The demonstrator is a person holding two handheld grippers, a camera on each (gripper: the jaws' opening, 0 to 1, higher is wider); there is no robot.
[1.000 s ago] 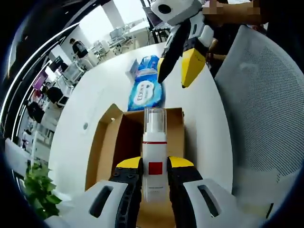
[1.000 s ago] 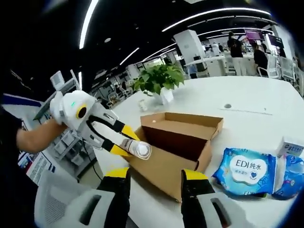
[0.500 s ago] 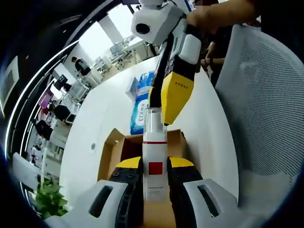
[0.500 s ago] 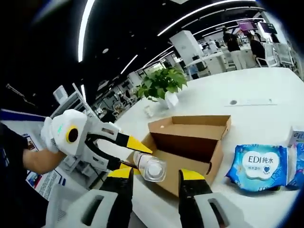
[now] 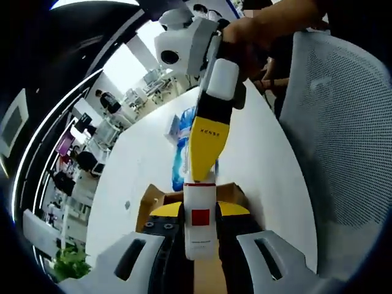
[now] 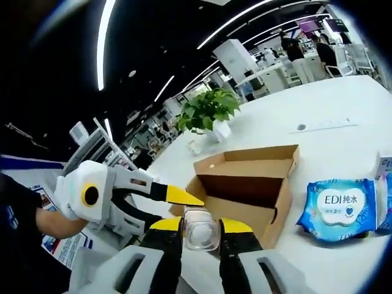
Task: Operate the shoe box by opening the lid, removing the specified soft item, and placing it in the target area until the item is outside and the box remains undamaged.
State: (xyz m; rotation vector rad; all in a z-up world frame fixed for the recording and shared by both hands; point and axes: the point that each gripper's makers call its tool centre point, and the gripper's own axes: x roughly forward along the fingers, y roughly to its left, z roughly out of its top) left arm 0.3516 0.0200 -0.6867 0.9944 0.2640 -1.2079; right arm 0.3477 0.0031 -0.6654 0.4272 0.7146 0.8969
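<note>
Over a white office table [image 6: 343,128], the left gripper [image 5: 199,214] clamps the stiff, light pump bottle [image 5: 199,223] mid-body while the right gripper [image 6: 201,229] closes around its slippery clear cap [image 6: 200,229], above the open shoe box [image 6: 248,184].

Bright ceiling strips glare overhead; fisheye bends edges, and backgrounds blur softly.

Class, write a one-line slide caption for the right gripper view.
Both tools grip one bottle above the open box.
</note>
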